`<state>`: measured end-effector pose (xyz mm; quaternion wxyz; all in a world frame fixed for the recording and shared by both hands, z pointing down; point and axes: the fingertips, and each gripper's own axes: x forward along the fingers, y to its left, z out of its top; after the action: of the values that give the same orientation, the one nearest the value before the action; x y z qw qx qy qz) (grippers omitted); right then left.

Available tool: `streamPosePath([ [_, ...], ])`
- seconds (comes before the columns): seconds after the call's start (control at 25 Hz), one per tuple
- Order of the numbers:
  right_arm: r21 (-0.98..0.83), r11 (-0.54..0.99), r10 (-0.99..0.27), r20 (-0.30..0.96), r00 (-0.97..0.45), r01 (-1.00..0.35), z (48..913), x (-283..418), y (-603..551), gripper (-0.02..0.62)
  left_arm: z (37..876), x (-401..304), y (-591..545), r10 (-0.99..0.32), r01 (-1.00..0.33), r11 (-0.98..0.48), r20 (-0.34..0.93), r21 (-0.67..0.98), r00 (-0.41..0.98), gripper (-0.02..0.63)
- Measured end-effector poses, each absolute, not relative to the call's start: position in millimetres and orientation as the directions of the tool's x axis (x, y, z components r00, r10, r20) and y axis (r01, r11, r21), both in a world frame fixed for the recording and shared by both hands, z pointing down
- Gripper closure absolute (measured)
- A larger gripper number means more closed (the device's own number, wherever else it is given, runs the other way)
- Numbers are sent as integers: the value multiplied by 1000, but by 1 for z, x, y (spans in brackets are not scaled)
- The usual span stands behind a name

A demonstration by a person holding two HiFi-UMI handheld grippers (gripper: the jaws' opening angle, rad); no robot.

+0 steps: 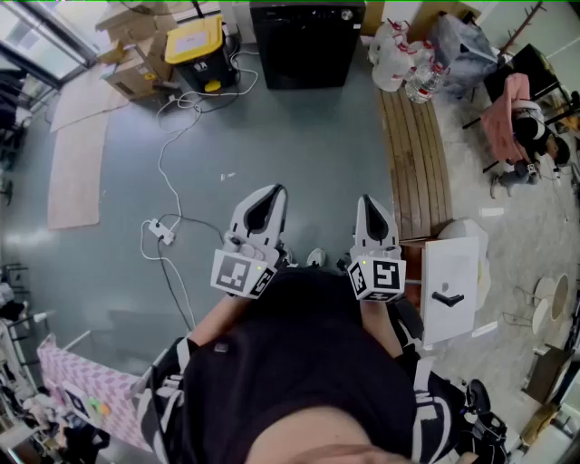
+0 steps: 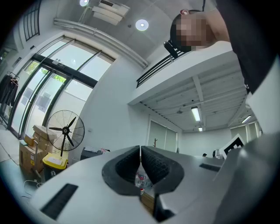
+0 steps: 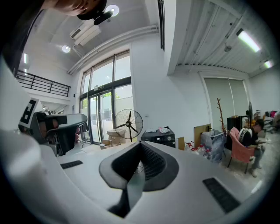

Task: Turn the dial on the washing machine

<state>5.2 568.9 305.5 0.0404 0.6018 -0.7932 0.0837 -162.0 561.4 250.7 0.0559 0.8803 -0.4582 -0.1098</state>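
The black washing machine stands at the far end of the grey floor, and a small round dial shows near its top right corner. Both grippers are held close to the person's body, well short of it, pointing its way. My left gripper is shut with nothing between its jaws, and so is my right gripper. In the right gripper view the machine is small and far beyond the shut jaw tips. The left gripper view looks past its shut jaw tips across the room.
A wooden bench runs along the right, with water bottles at its far end. A yellow-lidded bin, cardboard boxes and a standing fan are left of the machine. A cable trails over the floor. A person sits far right.
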Motion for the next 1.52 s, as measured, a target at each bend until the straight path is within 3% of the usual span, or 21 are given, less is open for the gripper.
streamPosePath([
  [0.52,-115,265,-954,110,-278,-957,298,-10,567,568,254,-177,561,-816,-792,-577,-139,199,560,577],
  [0.56,-119,264,-956,99,-276,-957,295,-12,565,555,253,-179,560,-816,-792,-578,-139,199,561,578],
  [0.64,-115,262,-956,105,-273,-958,296,-18,561,469,254,-186,559,-815,-790,-580,-138,198,563,577],
  [0.96,-101,245,-957,137,-258,-964,323,-54,535,465,286,-216,543,-787,-758,-615,-116,216,606,578],
  [1.24,-98,245,-954,156,-258,-965,342,-52,478,466,311,-214,496,-793,-757,-603,-89,252,603,577],
  [1.52,-108,253,-953,146,-267,-961,361,-12,347,465,325,-177,370,-807,-777,-586,-72,232,587,577],
])
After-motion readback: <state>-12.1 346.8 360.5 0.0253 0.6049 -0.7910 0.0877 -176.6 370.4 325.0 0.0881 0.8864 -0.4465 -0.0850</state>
